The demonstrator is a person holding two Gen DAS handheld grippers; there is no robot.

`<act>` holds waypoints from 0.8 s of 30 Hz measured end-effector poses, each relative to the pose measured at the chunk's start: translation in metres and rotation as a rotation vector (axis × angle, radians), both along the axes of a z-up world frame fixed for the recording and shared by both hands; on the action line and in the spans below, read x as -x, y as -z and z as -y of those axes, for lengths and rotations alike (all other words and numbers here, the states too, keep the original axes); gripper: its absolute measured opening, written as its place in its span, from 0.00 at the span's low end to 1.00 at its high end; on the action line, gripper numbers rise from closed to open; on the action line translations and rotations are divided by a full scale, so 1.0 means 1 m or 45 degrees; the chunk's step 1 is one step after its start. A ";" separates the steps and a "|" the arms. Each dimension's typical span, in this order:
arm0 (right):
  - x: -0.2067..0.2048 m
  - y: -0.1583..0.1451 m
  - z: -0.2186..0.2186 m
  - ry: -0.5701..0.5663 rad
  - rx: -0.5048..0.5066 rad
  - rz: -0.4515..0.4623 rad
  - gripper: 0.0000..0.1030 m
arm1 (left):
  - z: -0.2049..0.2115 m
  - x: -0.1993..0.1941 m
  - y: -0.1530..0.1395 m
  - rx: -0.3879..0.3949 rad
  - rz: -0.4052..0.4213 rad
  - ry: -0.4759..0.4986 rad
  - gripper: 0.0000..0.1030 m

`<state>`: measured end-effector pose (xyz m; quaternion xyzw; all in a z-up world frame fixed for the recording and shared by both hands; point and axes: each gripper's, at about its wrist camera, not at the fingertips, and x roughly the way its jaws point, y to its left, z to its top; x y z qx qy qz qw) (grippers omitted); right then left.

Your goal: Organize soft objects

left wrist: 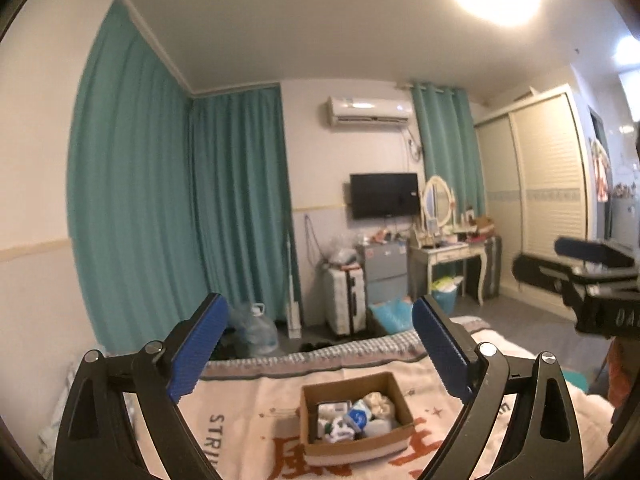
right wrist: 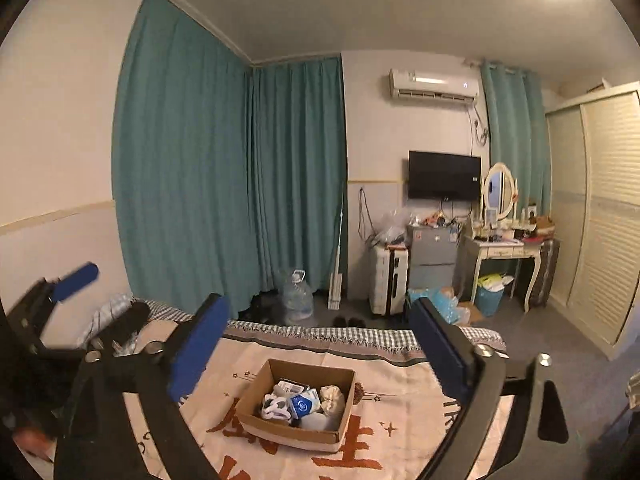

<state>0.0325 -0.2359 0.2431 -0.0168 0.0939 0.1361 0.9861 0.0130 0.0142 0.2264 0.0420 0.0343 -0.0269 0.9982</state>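
Note:
An open cardboard box sits on the bed's cream blanket. It holds several soft items: white and blue packets, a beige bundle, a black-and-white piece. The box also shows in the right wrist view, with the items inside. My left gripper is open and empty, held above and behind the box. My right gripper is open and empty, also above the box. The right gripper shows at the right edge of the left wrist view; the left gripper shows at the left of the right wrist view.
Teal curtains cover the far wall. Beyond the bed's foot stand a water jug, a white suitcase, a small fridge, a dressing table and a wardrobe. A checked cloth lies at the bed's left.

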 end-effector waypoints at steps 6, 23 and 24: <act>0.021 0.038 0.006 -0.059 -0.036 -0.026 0.99 | -0.007 0.017 0.024 0.001 0.012 -0.089 0.92; -0.073 0.200 -0.001 -0.032 -0.023 -0.293 1.00 | -0.013 -0.059 0.171 0.065 -0.297 -0.189 0.92; -0.078 0.204 -0.001 -0.034 -0.025 -0.302 1.00 | -0.013 -0.062 0.176 0.050 -0.308 -0.194 0.92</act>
